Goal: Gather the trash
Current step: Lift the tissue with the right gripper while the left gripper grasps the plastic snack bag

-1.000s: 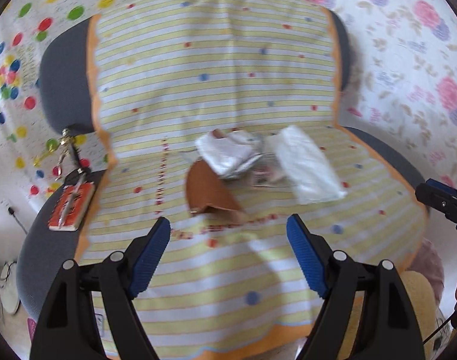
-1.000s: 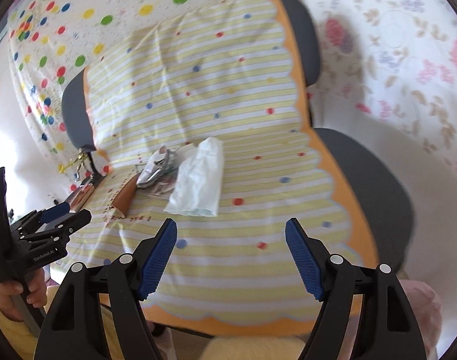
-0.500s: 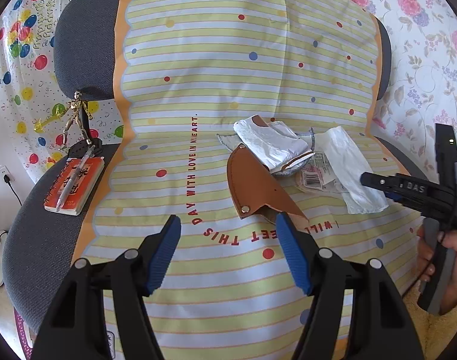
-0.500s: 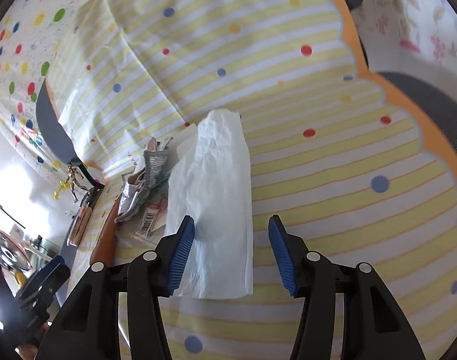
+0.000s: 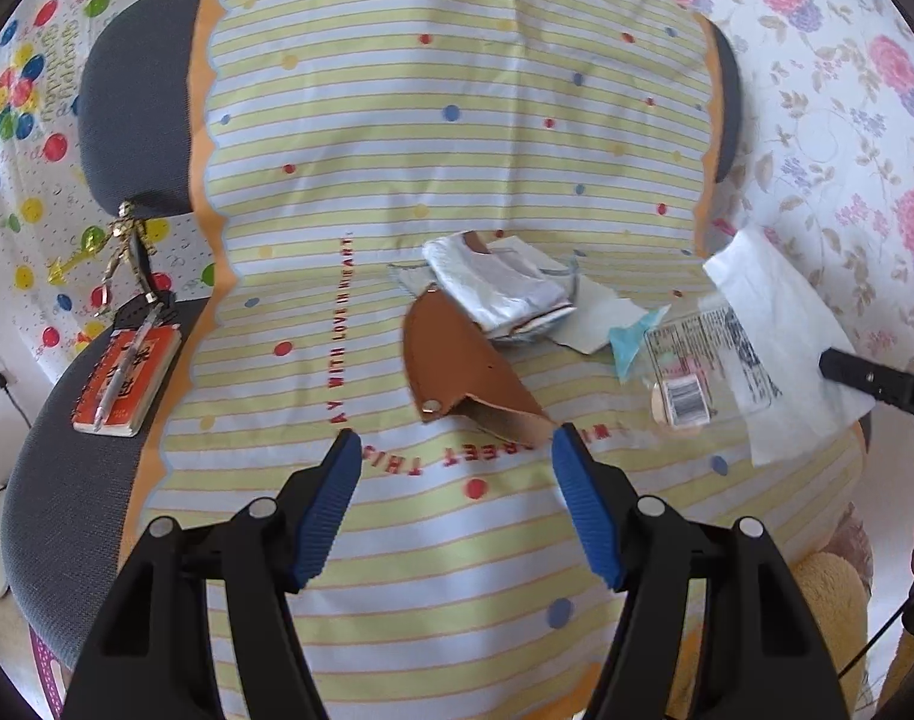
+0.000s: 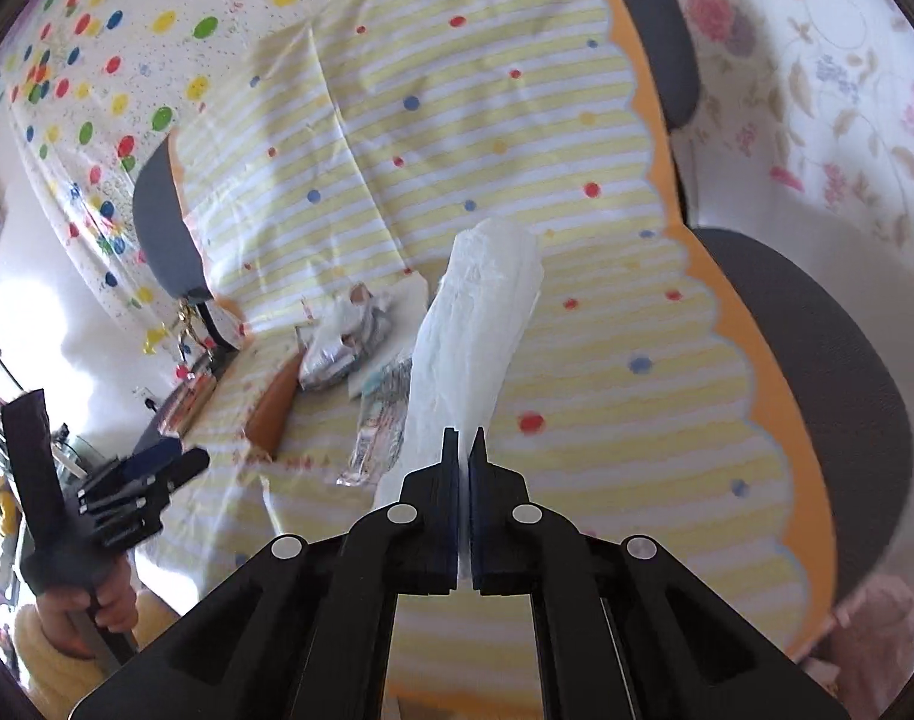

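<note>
Striped cloth (image 5: 457,150) over chair. Right gripper (image 6: 464,450) clamped on white tissue (image 6: 475,324), lifted ahead of it. Left gripper (image 5: 453,468) open; foil wrapper (image 5: 499,288), brown sheath (image 5: 457,360), label packet (image 5: 691,372) ahead, uncollected.

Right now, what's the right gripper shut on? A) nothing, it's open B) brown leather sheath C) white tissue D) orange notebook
C: in the right wrist view the right gripper is shut on the near end of the white tissue, while the brown leather sheath and orange notebook lie untouched.
</note>
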Available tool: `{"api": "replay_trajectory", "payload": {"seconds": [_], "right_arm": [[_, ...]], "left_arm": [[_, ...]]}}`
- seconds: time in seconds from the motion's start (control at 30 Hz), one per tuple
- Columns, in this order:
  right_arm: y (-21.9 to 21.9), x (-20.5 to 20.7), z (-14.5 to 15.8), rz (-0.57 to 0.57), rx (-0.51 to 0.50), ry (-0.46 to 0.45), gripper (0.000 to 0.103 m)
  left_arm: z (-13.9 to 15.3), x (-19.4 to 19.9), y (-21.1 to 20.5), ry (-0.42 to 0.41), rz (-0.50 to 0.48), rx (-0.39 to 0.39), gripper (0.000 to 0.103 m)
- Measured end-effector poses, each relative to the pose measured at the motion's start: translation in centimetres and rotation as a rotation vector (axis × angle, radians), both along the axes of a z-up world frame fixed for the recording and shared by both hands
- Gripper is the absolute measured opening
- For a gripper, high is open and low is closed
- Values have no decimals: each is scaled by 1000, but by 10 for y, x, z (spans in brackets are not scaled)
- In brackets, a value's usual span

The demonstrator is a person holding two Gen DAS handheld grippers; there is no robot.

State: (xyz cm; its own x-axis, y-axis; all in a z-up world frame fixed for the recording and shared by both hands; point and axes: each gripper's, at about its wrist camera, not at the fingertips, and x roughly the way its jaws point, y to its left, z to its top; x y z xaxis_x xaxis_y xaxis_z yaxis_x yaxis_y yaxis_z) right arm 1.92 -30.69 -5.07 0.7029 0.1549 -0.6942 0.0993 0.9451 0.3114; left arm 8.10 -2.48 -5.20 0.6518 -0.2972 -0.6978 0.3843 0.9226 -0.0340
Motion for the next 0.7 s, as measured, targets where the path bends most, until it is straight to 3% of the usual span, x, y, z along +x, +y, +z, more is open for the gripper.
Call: {"api": "replay_trajectory", "payload": {"seconds": [0.13,0.37,0.47,0.53,0.57,0.63,0.7], "right_arm": [[-6,-19,-16,-65,-147,86,8],[-21,-28,-35,-96,-117,101,3],[-22,-28,-39,-91,-101,107,3],[-26,-32,-36,-110,-97,98,3],[-30,-35,-32,-127,-103,89,3],[-38,-45,-20,-178,-136,59,3],[-51,-59,-5,-244,-174,18,3]], "left_arm": [[0,-13,-25,-8,-72,14,65],[-11,-33,-88,-2,-215,29,63],[-25,-30,-123,2,-260,80,53],[-39,-27,-139,8,-278,166,42],[-49,-25,-147,24,-280,221,41],[-51,-27,-152,-13,-290,243,41],[-50,-23,-152,13,-289,240,41]]}}
